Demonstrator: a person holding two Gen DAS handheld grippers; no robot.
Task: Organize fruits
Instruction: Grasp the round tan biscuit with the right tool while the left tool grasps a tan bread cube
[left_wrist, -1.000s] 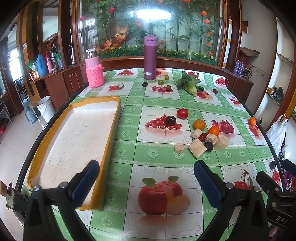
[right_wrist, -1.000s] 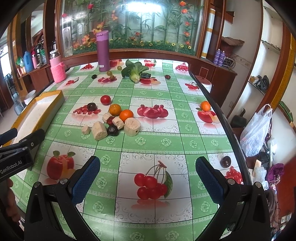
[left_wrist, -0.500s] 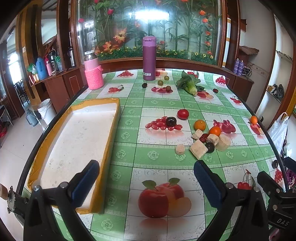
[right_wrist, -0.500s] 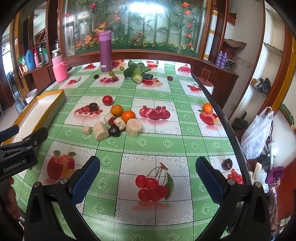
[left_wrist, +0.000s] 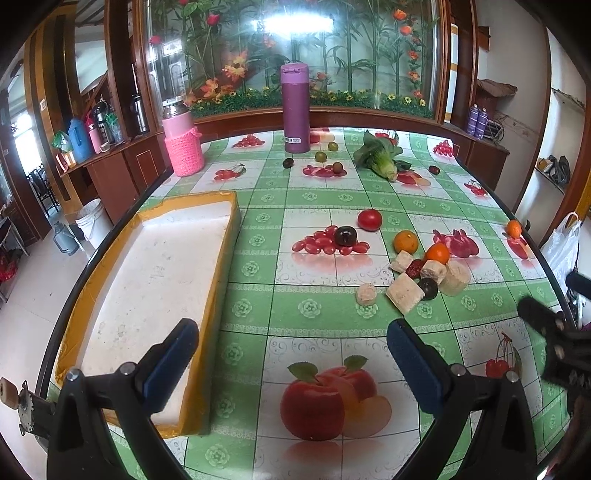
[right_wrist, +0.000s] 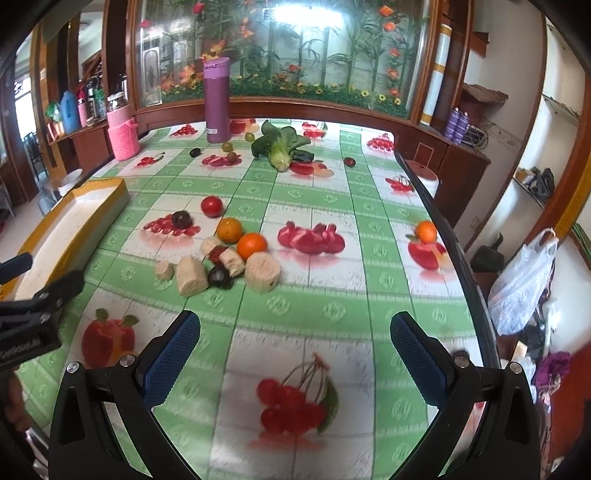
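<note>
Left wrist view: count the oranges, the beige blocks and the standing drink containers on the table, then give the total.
Oranges: 3
Beige blocks: 5
Drink containers: 2
Total: 10

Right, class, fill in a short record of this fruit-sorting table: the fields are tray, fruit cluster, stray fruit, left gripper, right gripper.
tray: foam tray with yellow rim, nothing in it, on the table's left side
fruit cluster: two oranges, a dark plum and beige chunks mid-table
stray fruit: tomato; small orange near the right edge
left gripper: open, holding nothing
right gripper: open, holding nothing
</note>
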